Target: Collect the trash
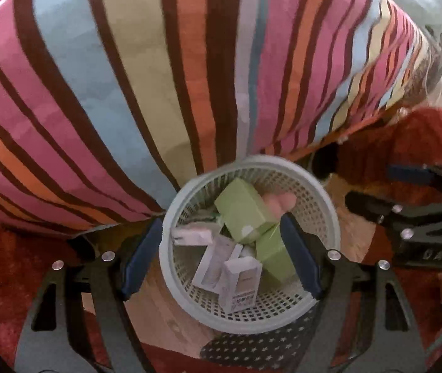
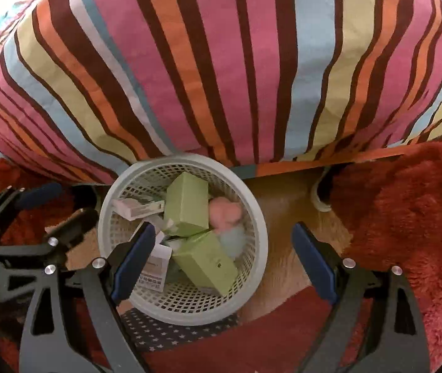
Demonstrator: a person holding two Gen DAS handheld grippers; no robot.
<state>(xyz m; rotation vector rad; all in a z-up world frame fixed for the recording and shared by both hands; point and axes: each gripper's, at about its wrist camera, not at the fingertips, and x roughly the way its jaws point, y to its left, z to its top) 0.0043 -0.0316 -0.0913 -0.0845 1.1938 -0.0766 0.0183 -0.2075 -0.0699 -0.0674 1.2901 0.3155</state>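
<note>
Box labels point(image 1: 242, 299) too blurred to read; striped bedcover point(image 1: 158, 77) cut off

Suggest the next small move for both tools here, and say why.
Probably lift both away and look for more trash. The left tool and right tool both hang open and empty over the basket, where the green boxes and white cartons already lie; no loose trash shows.

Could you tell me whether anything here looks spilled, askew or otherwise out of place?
Nothing stands out. The boxes lie jumbled but inside the basket, which stands upright beside the striped bedding.
</note>
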